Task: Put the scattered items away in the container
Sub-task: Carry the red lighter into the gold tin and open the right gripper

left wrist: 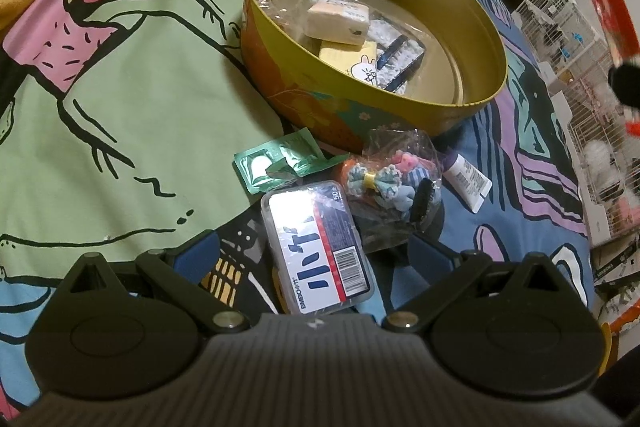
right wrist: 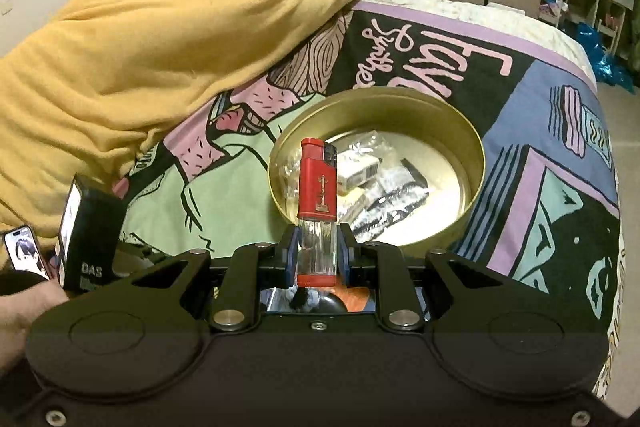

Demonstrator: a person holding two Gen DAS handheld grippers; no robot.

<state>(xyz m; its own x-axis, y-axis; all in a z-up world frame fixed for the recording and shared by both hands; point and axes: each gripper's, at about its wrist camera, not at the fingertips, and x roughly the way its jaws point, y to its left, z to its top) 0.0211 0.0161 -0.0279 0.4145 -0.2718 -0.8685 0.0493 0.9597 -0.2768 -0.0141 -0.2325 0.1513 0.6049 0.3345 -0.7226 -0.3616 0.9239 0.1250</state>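
Observation:
A round gold tin (left wrist: 486,23) sits on the patterned bedspread and holds small boxes and packets; it also shows in the right wrist view (right wrist: 476,163). In front of it lie a green foil packet (left wrist: 276,161), a clear plastic box with a barcode label (left wrist: 316,247), a clear bag of hair clips (left wrist: 394,183) and a white tube (left wrist: 468,181). My left gripper (left wrist: 314,247) is open with the clear box between its fingers. My right gripper (right wrist: 316,253) is shut on a red lighter (right wrist: 316,195), held upright just short of the tin.
A yellow blanket (right wrist: 160,39) is bunched at the head of the bed. A black box (right wrist: 86,233) and a phone (right wrist: 24,253) are at the left in the right wrist view. White wire cages (left wrist: 572,39) stand beside the bed.

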